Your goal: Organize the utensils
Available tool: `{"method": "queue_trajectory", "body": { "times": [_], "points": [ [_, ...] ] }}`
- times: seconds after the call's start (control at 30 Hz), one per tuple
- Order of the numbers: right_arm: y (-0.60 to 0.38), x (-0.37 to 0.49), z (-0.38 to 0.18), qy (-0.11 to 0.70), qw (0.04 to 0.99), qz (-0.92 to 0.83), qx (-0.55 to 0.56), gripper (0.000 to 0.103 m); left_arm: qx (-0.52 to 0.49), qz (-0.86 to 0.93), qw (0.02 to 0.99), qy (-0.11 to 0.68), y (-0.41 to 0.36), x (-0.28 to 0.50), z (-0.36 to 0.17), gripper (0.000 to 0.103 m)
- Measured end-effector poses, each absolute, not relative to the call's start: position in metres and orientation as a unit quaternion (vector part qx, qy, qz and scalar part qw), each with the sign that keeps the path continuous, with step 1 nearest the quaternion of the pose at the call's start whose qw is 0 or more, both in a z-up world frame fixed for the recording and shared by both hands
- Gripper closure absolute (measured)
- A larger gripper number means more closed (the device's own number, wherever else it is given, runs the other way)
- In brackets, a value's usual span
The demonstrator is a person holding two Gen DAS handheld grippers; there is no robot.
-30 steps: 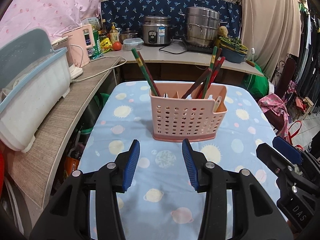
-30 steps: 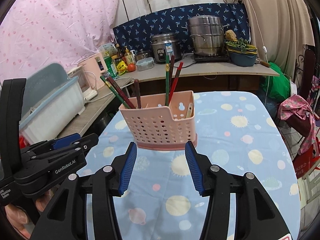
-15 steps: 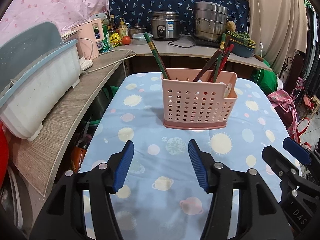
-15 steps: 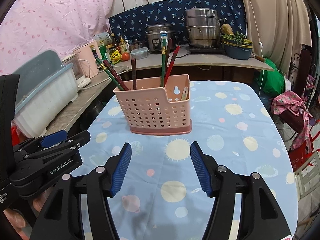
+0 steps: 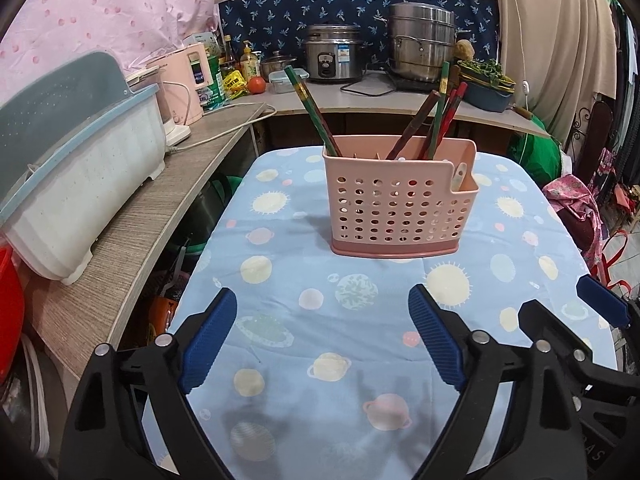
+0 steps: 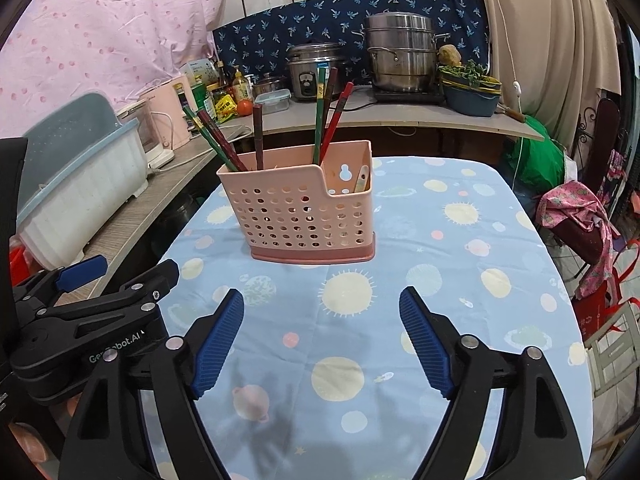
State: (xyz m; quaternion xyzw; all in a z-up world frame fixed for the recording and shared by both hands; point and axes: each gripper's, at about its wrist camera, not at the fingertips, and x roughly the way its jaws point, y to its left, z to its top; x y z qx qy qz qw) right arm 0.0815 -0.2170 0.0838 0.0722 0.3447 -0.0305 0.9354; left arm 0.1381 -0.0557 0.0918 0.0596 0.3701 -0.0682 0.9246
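Rice cooker (image 5: 331, 57), steel steamer pot (image 5: 421, 47) (stacked); tomato (image 5: 256, 85)

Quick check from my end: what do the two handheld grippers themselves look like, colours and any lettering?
Both match: black plastic arms with silver rivets, tipped with ribbed blue pads. The left gripper shows white "GenRobot.AI" lettering on its side in the right wrist view; the right gripper shows partial white letters in the left wrist view. No cables or sleeves visible.

One pink utensil holder (image 5: 394, 204), six chopsticks (image 6: 320, 116), two grippers (image 5: 322, 338).
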Motion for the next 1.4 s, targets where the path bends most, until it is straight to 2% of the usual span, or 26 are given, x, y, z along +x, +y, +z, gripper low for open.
{"method": "queue_trajectory", "body": {
  "times": [0.1,0.27,0.37,0.63,1.4],
  "points": [
    [-0.217,0.082,0.084,0.344,0.936,-0.035,0.071,0.019,0.060,-0.064,0.925,0.370,-0.055,0.139,0.091,0.016],
    [-0.217,0.082,0.082,0.339,0.937,-0.043,0.068,0.016,0.060,-0.059,0.925,0.372,-0.053,0.140,0.089,0.014],
    [-0.219,0.084,0.079,0.340,0.937,-0.046,0.069,0.006,0.060,-0.053,0.924,0.375,-0.052,0.142,0.087,0.012],
    [-0.220,0.089,0.074,0.347,0.934,-0.052,0.071,0.006,0.056,-0.051,0.919,0.386,-0.051,0.148,0.080,0.008],
    [-0.219,0.099,0.066,0.362,0.928,-0.052,0.075,0.006,0.057,-0.039,0.915,0.398,-0.051,0.159,0.070,0.007]
  ]
}}
